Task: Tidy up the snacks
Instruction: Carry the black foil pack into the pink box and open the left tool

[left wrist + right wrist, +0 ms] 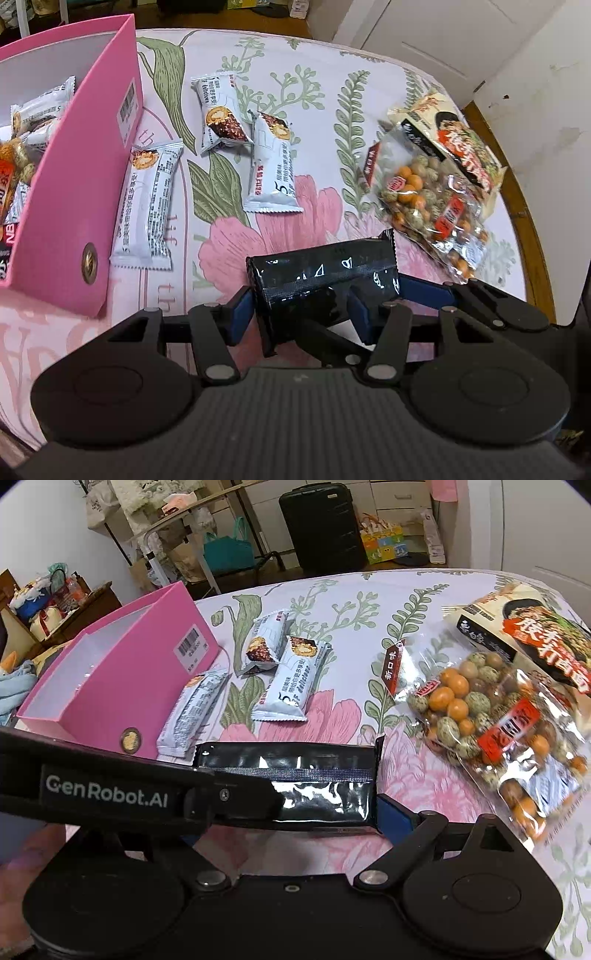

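I judge the job partly done. The pink box (74, 206) already holds several snacks at its left end, though I can't count them. My left gripper (301, 314) has its fingers clamped on a black packet (325, 273), held just right of the box and above the desk (369, 74). Three white bars (147, 206) lie right of the box, one touching its wall. A clear bag of nuts (428, 195) and a noodle pack (454, 140) sit well right of it. My right gripper (295, 823) stands with its fingers apart, holding nothing.
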{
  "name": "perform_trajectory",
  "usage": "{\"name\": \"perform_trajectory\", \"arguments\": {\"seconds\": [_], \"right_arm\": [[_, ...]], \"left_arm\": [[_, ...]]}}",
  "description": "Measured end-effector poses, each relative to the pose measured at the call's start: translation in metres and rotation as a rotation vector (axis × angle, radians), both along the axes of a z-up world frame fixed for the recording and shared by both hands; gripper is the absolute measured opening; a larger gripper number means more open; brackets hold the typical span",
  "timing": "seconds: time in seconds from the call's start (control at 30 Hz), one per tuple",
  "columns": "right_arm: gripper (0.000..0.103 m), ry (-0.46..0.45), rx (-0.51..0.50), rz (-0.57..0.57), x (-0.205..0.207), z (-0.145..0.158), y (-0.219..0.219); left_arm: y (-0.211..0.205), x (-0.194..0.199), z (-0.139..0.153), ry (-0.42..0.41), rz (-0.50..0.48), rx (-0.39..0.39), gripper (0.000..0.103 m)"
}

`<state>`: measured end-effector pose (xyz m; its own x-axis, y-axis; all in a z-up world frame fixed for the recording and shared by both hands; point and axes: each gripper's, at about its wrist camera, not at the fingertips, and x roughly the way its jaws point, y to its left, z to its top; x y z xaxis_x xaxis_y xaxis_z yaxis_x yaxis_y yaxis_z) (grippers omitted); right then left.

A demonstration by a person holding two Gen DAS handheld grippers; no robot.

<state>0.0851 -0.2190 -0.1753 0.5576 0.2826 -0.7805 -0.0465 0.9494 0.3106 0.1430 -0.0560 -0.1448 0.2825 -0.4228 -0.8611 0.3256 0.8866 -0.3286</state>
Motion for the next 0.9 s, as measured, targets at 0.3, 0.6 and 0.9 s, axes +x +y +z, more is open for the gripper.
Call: {"name": "perform_trajectory", "arguments": {"seconds": [0.3,0.6,0.9], "right_arm": [[0.096,-0.001,0.005,0.105,-0.032,0.041,0.017],[0.096,-0.048,0.0,0.228,-0.047,0.084,0.046],[0.096,-0.133,-0.005,0.297,-0.04,0.117,0.074]], "left_arm": [[0.032,-0.03,0.033,0.014,0.004,-0.045,0.053],[0.072,-0.052,0.077,-0.025,0.02,-0.056,0.053],[0.111,-0.058,0.107,-0.064,0.069,-0.054,0.053]]}}
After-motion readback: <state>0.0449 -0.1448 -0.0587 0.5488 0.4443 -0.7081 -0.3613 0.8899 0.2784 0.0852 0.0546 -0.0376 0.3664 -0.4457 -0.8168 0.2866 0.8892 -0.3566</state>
